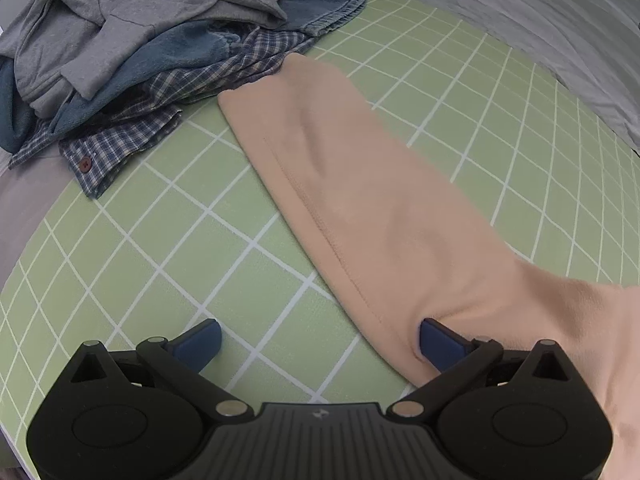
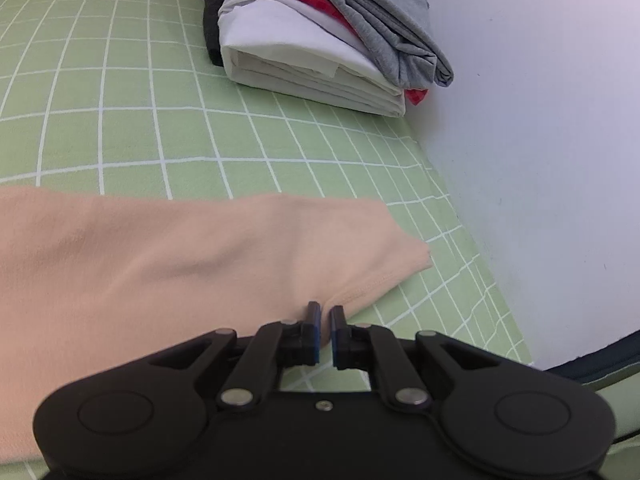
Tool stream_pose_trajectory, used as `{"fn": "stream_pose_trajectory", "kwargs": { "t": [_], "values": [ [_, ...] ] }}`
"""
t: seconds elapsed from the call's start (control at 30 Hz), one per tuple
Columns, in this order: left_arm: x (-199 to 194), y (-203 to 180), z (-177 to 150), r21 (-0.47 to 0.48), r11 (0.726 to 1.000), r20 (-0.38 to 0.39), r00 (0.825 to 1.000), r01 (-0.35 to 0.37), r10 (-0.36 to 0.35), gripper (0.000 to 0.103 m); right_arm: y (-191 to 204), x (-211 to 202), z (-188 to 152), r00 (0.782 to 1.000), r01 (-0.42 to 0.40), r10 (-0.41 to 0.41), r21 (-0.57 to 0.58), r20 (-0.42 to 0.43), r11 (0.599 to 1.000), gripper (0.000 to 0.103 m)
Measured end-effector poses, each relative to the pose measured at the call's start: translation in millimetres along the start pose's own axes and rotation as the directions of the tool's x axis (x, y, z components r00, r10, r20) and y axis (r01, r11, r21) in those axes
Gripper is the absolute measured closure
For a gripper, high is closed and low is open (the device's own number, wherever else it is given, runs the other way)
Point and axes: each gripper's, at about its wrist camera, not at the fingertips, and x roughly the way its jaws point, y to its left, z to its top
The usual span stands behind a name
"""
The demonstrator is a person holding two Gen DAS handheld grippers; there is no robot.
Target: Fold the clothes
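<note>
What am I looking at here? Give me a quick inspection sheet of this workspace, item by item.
Surface: green sheet with a white grid, on a bed.
Job's things: peach garment spread flat; unfolded pile of grey, denim and plaid clothes; folded stack of white, red and grey clothes.
Clutter: nothing seen.
Grippers: left gripper open, one finger under the peach garment's edge; right gripper shut on the peach garment's edge.
Cables: nothing seen.
Surroundings: grey bedding; white wall.
</note>
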Motion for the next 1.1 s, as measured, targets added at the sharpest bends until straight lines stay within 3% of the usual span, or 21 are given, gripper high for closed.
{"fn": "stream_pose_trajectory", "kwargs": {
  "t": [0.23,0.47,0.7,0.87,1.0,1.1],
  "values": [
    [3.0,4.9,26.9,-0.052,0.997,0.055,0.997,-0.051,0.054,0.000,3.0,-0.5,1.2,1.000,0.018,-0.018,-0.016,-0.004,1.000,0.096],
    [17.4,16.3,53.3,-0.051,0.990,0.058,0.989,-0.135,0.138,0.000,11.0,-0.2,2.5,0.998,0.057,-0.057,-0.048,-0.012,0.997,0.096],
    [5.4,28.5,31.9,-0.034,0.974,0.093,0.970,-0.222,0.224,0.000,14.3,-3.3,1.6,0.997,0.075,-0.076,-0.050,-0.015,0.996,0.096],
    [-5.8,49.2,12.5,-0.089,0.961,0.062,0.962,-0.260,0.266,0.000,9.6,-3.8,0.8,0.998,0.057,-0.057,-0.035,-0.001,0.998,0.096],
    [-17.9,59.6,-12.0,-0.113,0.936,0.033,0.940,-0.333,0.338,0.000,4.9,-5.5,-1.4,0.999,0.036,-0.035,-0.017,0.018,0.999,0.096],
    [-27.5,69.1,-31.9,-0.138,0.925,0.011,0.934,-0.354,0.358,0.000,4.4,-7.5,-4.9,0.999,0.024,-0.023,-0.028,0.038,0.999,0.096]
  ]
}}
